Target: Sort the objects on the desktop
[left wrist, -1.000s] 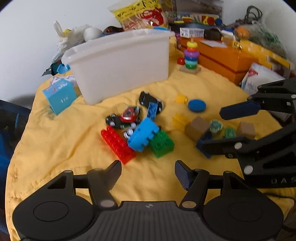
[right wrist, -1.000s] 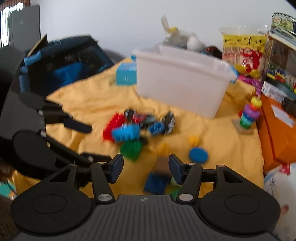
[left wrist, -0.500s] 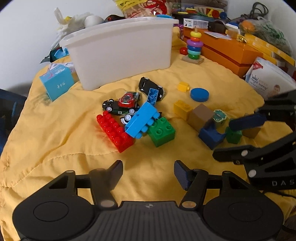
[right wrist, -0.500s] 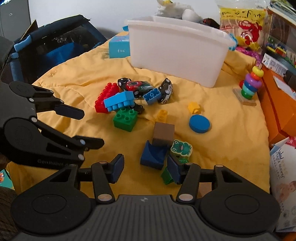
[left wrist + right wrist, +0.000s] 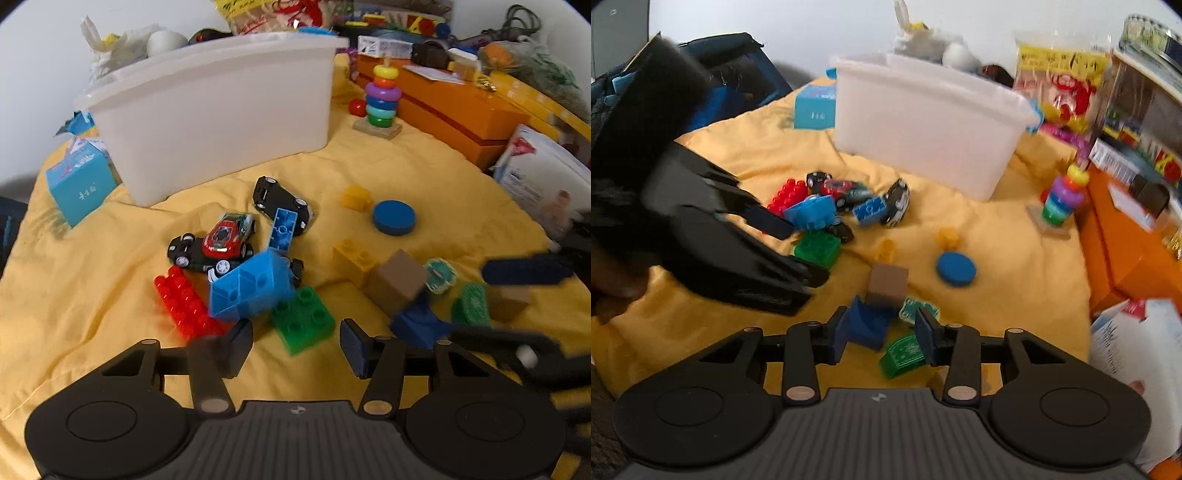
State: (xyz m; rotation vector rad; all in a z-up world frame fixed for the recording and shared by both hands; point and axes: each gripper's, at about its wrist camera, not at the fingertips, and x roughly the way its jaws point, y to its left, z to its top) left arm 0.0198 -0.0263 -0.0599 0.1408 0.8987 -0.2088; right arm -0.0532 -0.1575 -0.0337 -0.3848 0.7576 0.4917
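Left wrist view: the left gripper (image 5: pixel 295 341) hangs low over a yellow cloth (image 5: pixel 92 295). Its 2 jaws have just been closing and stand apart, pinching nothing; the green brick (image 5: pixel 303 319) sits partly between them, untouched. Just beyond lie a tilted light blue brick (image 5: pixel 251 286), a red brick (image 5: pixel 181 299), and toy cars (image 5: pixel 225 240). A white bin (image 5: pixel 221 110), well behind the pile, looks like the sorting target. At the right edge, the right gripper (image 5: pixel 517 299) appears blurred over the wooden pieces.

Right wrist view: the right gripper's 2 jaws have just been closing around the dark blue arch block (image 5: pixel 868 326). The left pad is at its side; whether the right pad (image 5: pixel 925 332) touches it is unclear, so no firm pinch shows. A green block (image 5: pixel 903 352) lies against the right pad, a brown cube (image 5: pixel 888 284) and frog piece (image 5: pixel 916 308) just behind.

Risks: the closing jaws may trap the green block with the arch and drop one. Both grippers work near each other and could collide. The leaning light blue brick may topple if the green one lifts.
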